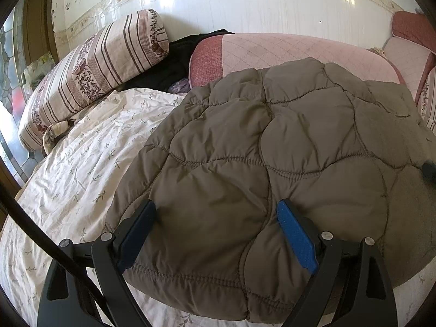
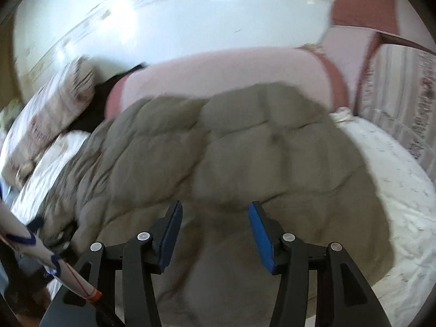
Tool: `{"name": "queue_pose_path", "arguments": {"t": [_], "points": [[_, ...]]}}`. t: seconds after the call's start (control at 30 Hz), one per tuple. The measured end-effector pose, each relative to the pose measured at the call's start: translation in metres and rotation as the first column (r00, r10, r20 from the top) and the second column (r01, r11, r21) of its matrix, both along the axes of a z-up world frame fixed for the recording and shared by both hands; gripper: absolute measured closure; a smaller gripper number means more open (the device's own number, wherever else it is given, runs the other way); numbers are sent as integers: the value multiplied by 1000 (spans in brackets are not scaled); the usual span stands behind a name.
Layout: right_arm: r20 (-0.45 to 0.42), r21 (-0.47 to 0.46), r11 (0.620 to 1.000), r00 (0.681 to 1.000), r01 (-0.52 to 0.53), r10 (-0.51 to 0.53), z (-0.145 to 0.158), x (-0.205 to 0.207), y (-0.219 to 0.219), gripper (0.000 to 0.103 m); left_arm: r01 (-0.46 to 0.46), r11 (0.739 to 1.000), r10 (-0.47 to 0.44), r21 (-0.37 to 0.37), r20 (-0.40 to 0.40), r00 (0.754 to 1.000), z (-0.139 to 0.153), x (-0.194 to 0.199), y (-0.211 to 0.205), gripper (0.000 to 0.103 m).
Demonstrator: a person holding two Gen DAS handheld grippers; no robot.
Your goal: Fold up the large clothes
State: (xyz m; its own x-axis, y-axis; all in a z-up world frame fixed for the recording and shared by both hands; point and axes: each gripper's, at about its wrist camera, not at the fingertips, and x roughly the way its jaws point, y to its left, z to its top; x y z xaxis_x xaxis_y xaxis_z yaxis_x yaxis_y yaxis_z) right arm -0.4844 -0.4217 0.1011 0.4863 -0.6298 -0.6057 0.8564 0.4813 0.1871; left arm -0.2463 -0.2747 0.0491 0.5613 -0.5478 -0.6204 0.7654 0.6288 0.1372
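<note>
The quilted jacket, a puffy olive-brown thing stitched in curved lobes, lay spread on the bed, its far edge reaching the pink quilted cushion against the wall. Under it ran the white floral sheet, crumpled and bare to the jacket's left and, in the right wrist view, bare again on the right side.

The left gripper sat low at the jacket's near hem, its blue-padded fingers spread wide with a thick bulge of the padded fabric lying between them. The fabric touched both pads, but the jaws stood far apart and were not pinching it tight.

The right gripper hung over the same jacket, fingers also spread, with only the grey-brown cloth seen through the gap; I could not tell whether the tips touched it, since that view was smeared with blur.

Off to the left a long striped bolster pillow with a dark floral band leaned along the wall, and between it and the pink cushion lay a heap of black cloth. A second pink and red cushion stood in the far right corner. Behind it all rose the glossy white tiled wall with its pale flowered border.
</note>
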Motion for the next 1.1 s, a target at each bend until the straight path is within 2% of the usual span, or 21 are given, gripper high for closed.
{"name": "queue_pose_path", "arguments": {"t": [0.13, 0.27, 0.33, 0.47, 0.63, 0.77, 0.9, 1.1], "points": [[8, 55, 989, 991, 134, -135, -3, -32, -27, 48, 0, 1000, 0, -1, 0, 1000, 0, 0, 0, 13], [2, 186, 952, 968, 245, -250, -23, -58, -51, 48, 0, 1000, 0, 1, -1, 1000, 0, 0, 0, 13], [12, 234, 941, 967, 244, -253, -31, -62, -56, 48, 0, 1000, 0, 1, 1, 1000, 0, 0, 0, 13], [-3, 228, 943, 969, 242, -248, -31, -58, -55, 48, 0, 1000, 0, 1, -1, 1000, 0, 0, -1, 12], [52, 240, 938, 961, 250, -270, -21, -70, -54, 48, 0, 1000, 0, 1, -4, 1000, 1, 0, -2, 12], [51, 225, 929, 949, 294, -312, -15, -79, -55, 48, 0, 1000, 0, 2, -4, 1000, 1, 0, -2, 12], [54, 276, 913, 944, 300, -326, -25, -84, -61, 51, 0, 1000, 0, 2, -3, 1000, 1, 1, -2, 12], [69, 331, 902, 946, 279, -318, -37, -86, -69, 51, 0, 1000, 0, 3, -4, 1000, 1, 0, -2, 12]]}}
